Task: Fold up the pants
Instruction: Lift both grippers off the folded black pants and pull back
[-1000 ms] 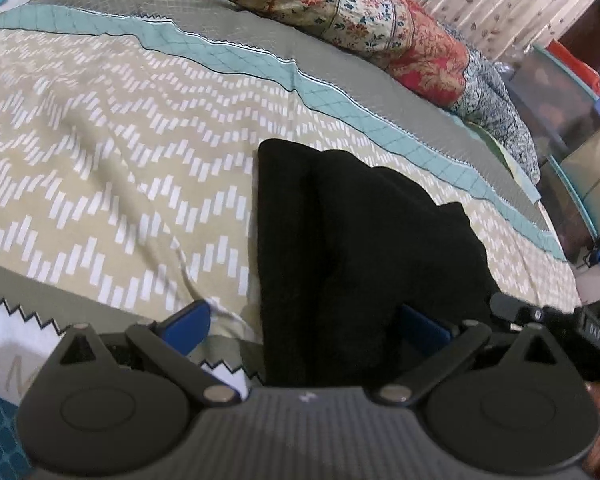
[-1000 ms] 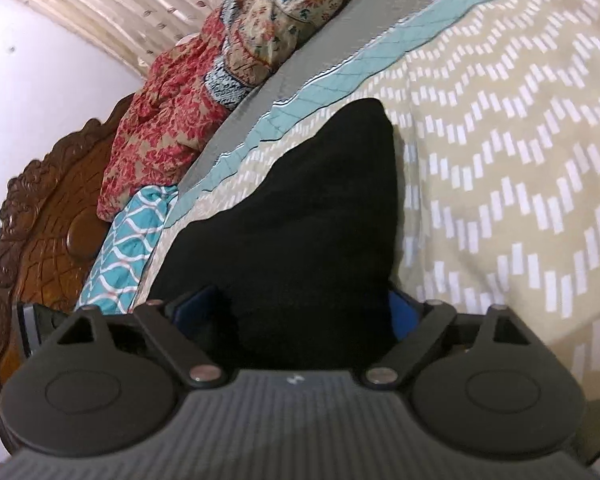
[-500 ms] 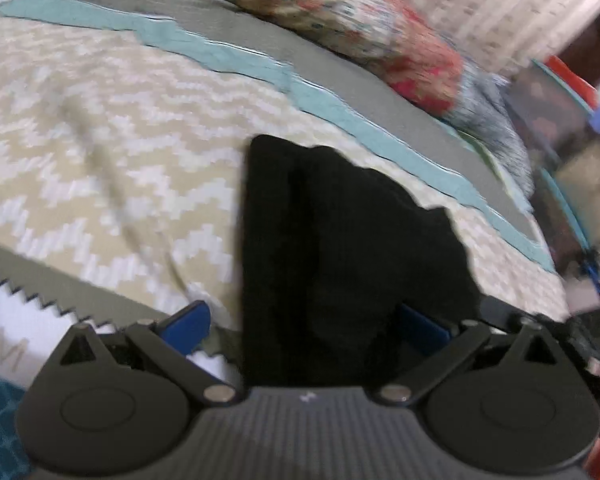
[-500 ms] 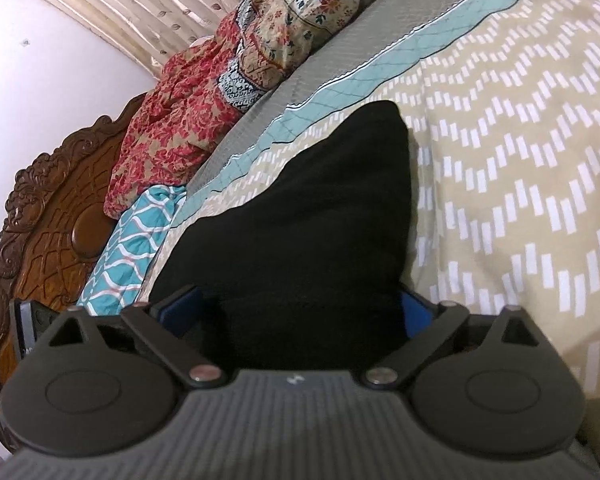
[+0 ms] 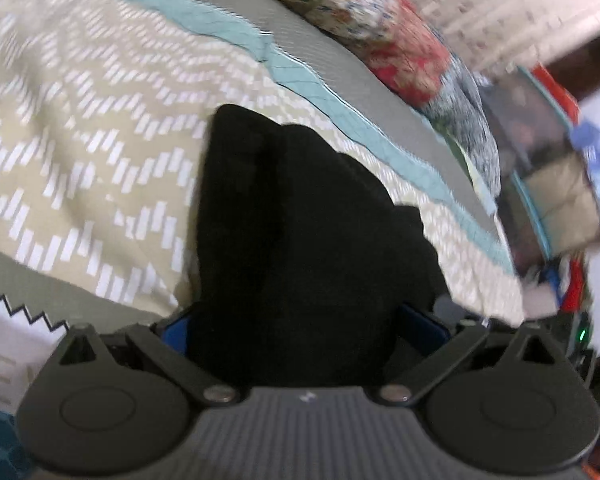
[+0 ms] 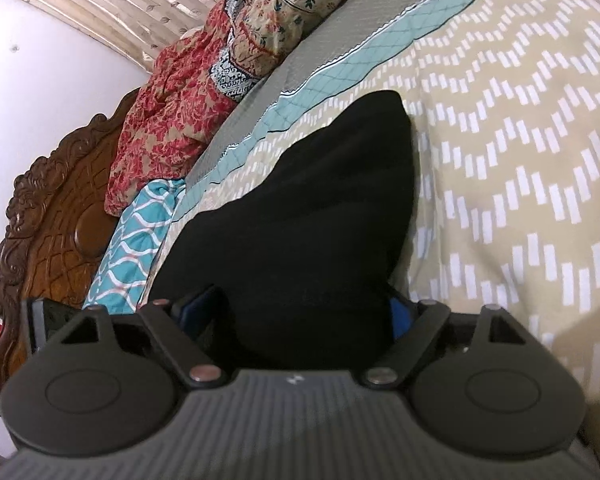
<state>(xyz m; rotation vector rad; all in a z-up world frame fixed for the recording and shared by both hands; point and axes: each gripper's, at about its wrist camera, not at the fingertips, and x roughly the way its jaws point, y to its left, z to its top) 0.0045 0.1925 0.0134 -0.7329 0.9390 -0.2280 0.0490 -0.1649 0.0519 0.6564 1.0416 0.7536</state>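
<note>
Pants [image 5: 300,232], black and bunched, lie on my chevron bedspread [image 5: 80,152] near its teal border. My left claw [image 5: 300,328] and right claw [image 6: 304,312] straddle them wide, jaws closing. Floral pillows [image 6: 204,92] sit beyond; a carved headboard [image 6: 48,216] stands past the edge.

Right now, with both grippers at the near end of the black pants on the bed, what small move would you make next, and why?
Probably finish closing both. The left gripper and right gripper each straddle the near end of the pants, jaws closing with cloth between them, so a firm pinch should come before any lift to fold across the bedspread.
</note>
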